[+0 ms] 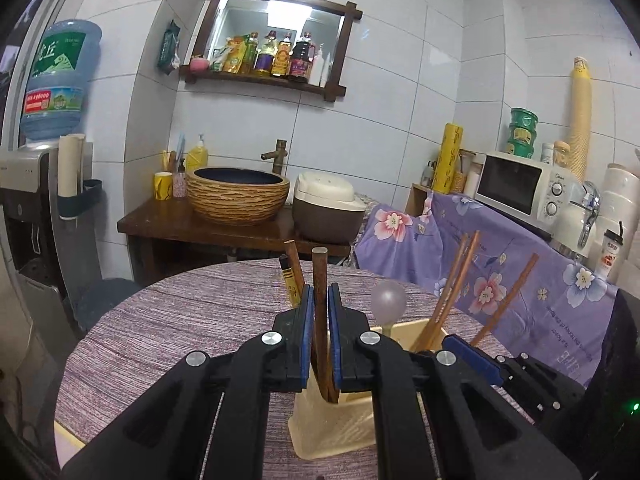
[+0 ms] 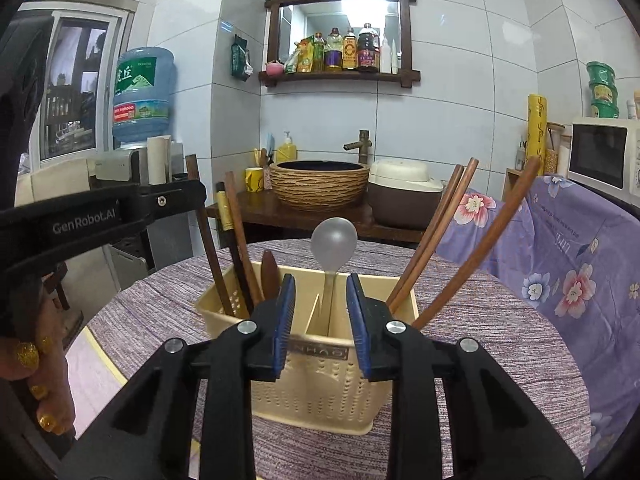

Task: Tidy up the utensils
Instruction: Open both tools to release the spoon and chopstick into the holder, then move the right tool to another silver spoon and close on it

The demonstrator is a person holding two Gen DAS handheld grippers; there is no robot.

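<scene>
The left gripper (image 1: 319, 312) has its 2 blue pads pressed onto a dark wooden chopstick (image 1: 320, 280), pinching it upright with its lower end already down inside the cream holder (image 1: 332, 432). Held near its middle and kept vertical, the stick can slide straight into the left compartment beside the others standing there.

The right gripper (image 2: 320, 312) is partly spread, with nothing pinched. Its jaws sit on either side of the steel spoon (image 2: 334, 240) and its handle, clear of both. The spoon stands bowl-up in the middle compartment.

In the right compartment 3 brown chopsticks (image 2: 432, 240) lean outward. The left one holds more sticks and a wooden spoon (image 2: 271, 276). The holder stands on the round table (image 2: 500, 340) with the purple cloth, so sorting looks nearly done.
</scene>
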